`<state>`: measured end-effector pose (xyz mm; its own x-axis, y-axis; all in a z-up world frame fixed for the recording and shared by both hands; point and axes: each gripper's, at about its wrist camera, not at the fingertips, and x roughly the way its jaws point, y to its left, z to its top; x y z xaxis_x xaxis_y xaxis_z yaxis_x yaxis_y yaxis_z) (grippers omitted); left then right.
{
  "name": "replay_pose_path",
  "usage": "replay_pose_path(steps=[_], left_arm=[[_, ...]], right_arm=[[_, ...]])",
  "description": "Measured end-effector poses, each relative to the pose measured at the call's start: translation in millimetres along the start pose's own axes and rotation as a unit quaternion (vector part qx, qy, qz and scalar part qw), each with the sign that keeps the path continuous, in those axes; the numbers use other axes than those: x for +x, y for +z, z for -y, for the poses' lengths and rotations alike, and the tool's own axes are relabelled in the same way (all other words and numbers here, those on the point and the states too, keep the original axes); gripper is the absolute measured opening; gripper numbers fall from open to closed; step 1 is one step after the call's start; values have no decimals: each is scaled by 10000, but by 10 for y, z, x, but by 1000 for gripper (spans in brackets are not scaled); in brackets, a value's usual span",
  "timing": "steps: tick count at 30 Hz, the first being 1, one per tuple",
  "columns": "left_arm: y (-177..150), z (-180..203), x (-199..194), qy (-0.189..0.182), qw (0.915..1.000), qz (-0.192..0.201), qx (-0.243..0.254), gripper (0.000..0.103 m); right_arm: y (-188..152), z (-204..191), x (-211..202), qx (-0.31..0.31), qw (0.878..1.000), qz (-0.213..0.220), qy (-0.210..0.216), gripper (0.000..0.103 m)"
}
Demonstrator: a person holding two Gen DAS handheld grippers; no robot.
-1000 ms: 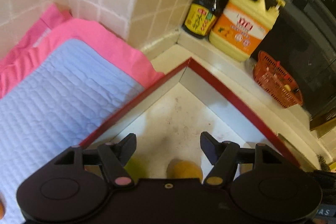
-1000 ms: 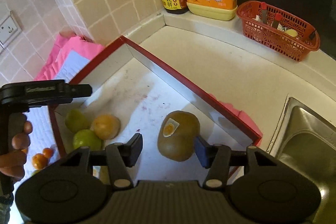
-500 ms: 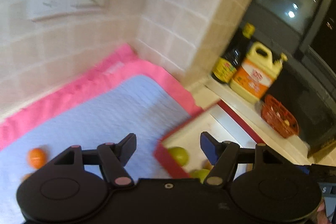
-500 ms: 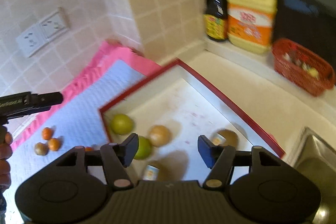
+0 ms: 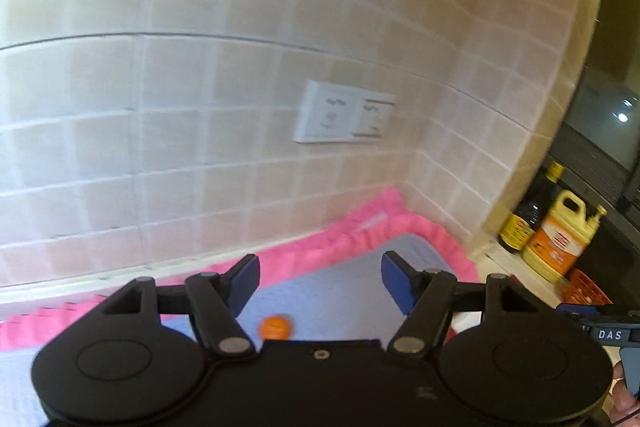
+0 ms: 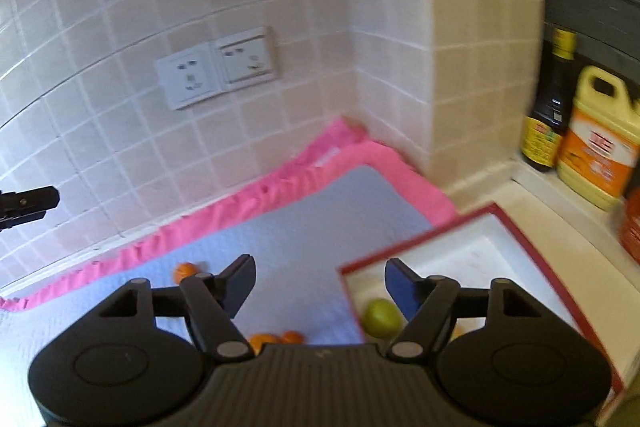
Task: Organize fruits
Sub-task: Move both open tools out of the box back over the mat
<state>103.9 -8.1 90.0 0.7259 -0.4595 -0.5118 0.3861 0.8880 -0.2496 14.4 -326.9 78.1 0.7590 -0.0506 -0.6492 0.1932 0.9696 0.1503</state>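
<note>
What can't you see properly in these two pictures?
- Right wrist view: the tray is partly hidden by the right gripper; only one green fruit shows clearly.
- Same view: small oranges are cut off by the gripper body.
- Left wrist view: bottle labels are too blurred to read.

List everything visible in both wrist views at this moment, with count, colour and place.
small oranges: three in the right view, orange, on the mat
lime: one, green, in the tray's near corner
tray: one, white with red rim, right of the mat
mat: one, pale blue on pink cloth, along the wall
sockets: two, white, on the tiled wall
bottle: one, dark, yellow label, back ledge
jug: one, yellow and orange, beside the bottle
basket: one, red, near the jug
left gripper: black, open, empty
right gripper: black, open, empty
</note>
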Motion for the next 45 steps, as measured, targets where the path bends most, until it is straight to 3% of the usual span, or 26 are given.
replay_pose_path(steps=[10,16,22,27,34,42,45], left_arm=[[-164,-588,120,302,9989,-298,-199,80],[-395,-827,632,-41,9954,-946,-169,80],[-776,-935,1267,-132,9838,-1789,-25,80],[-1000,-966,1591,-540,9751,-2151,20,80],[-1155,-885,1804,-831,9678,-2369,156,80],[-1159,-720,1927,-626,9709,-2254,517,79],[-1162,-679,1948,-544,9717,-2206,642,75]], right_arm=[[-24,-493,521,16,9983,-499,284,72],[-298,-543,811,98,9949,-988,172,72],[-658,-479,1086,-29,9904,-1379,-105,72],[-863,-443,1180,-190,9864,-1632,-97,72],[-1110,-512,1282,-37,9796,-2008,-2,72],[-1227,-477,1407,127,9760,-2174,-76,72],[-1224,-441,1424,206,9759,-2170,-60,72]])
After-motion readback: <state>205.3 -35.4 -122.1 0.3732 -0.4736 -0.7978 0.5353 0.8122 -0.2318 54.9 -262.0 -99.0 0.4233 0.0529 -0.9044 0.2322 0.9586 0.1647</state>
